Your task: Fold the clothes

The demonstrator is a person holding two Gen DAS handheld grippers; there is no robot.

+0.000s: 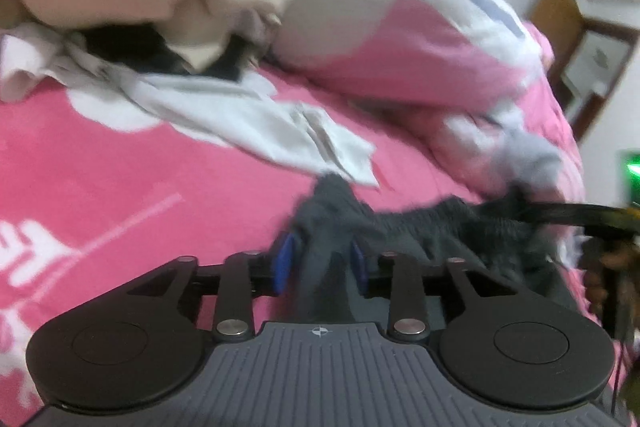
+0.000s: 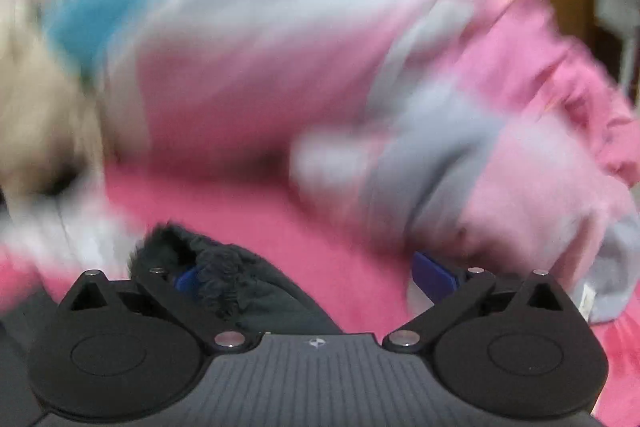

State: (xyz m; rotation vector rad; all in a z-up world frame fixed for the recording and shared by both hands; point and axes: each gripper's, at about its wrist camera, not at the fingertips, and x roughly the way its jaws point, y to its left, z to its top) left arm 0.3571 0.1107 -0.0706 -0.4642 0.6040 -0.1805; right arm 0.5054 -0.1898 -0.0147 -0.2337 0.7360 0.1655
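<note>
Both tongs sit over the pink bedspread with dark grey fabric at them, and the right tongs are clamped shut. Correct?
Not quite. The right tongs are spread wide open, as the right wrist view shows. The rest holds: pink bedspread under both, dark grey fabric at them.

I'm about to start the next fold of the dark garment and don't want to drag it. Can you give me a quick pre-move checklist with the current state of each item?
1. Left gripper has the dark garment between its fingers: ok, though whether the pads press on it: cannot tell.
2. Right gripper free of cloth: ok, its fingers stand wide apart, the garment lying by the left one.
3. Garment lying flat: not ok, it is bunched on the pink bedding.
4. White cloth clear of the garment: not ok, its corner reaches the garment's edge.
5. Right wrist view sharp: not ok, blurred.
</note>
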